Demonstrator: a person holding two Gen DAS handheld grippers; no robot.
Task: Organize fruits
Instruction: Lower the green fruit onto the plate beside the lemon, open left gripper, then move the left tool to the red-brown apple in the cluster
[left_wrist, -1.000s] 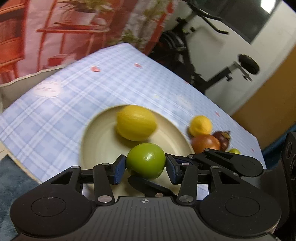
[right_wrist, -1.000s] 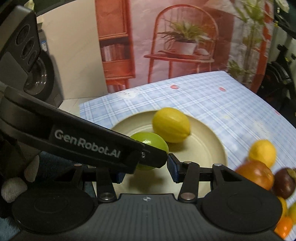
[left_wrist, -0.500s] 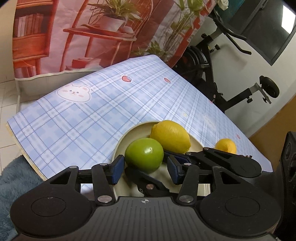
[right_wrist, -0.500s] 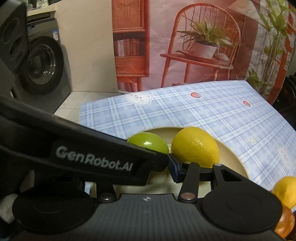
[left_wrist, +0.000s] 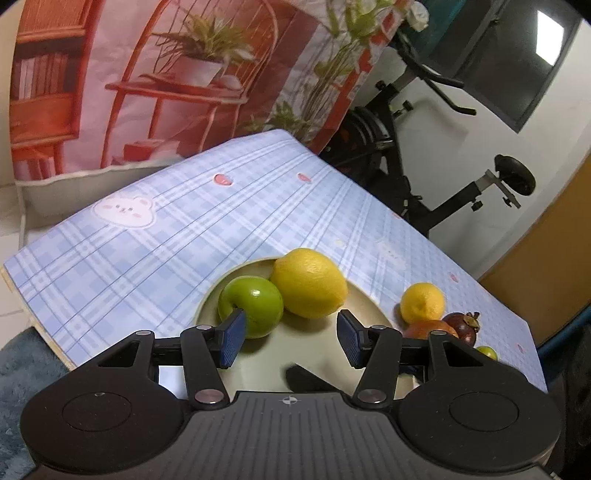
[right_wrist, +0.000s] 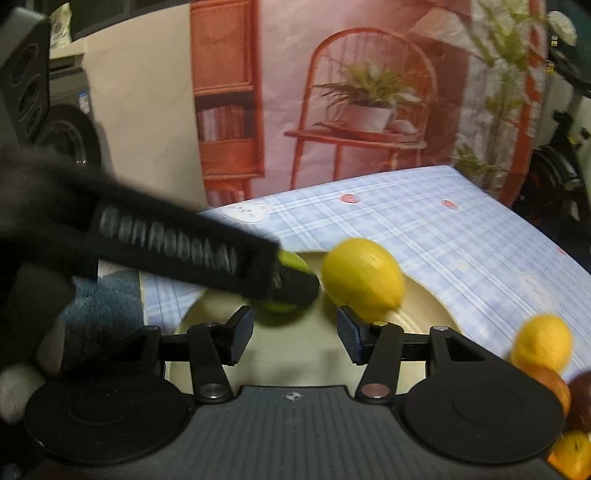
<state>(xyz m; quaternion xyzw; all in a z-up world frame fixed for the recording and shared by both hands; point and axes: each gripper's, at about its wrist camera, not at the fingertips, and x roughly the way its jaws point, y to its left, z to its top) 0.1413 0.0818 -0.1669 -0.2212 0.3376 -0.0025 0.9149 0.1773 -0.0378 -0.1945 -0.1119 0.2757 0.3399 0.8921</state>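
So far the green fruit (left_wrist: 251, 310) and a lemon (left_wrist: 309, 287) sit on the plate (left_wrist: 365, 310) at lower centre, both hand-held grippers (left_wrist: 289, 338) (right_wrist: 293, 339) spread and empty, while several fruits (left_wrist: 423, 302) wait at lower right on the desk (left_wrist: 147, 258).

The left gripper (left_wrist: 290, 332) is spreading wide, letting go of the green fruit (left_wrist: 251, 306). That fruit is now resting on the plate (left_wrist: 365, 306) against the lemon (left_wrist: 309, 288).

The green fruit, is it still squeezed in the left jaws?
No, the green fruit sits on the plate beside the big lemon, and the left gripper has its jaws spread wide apart.
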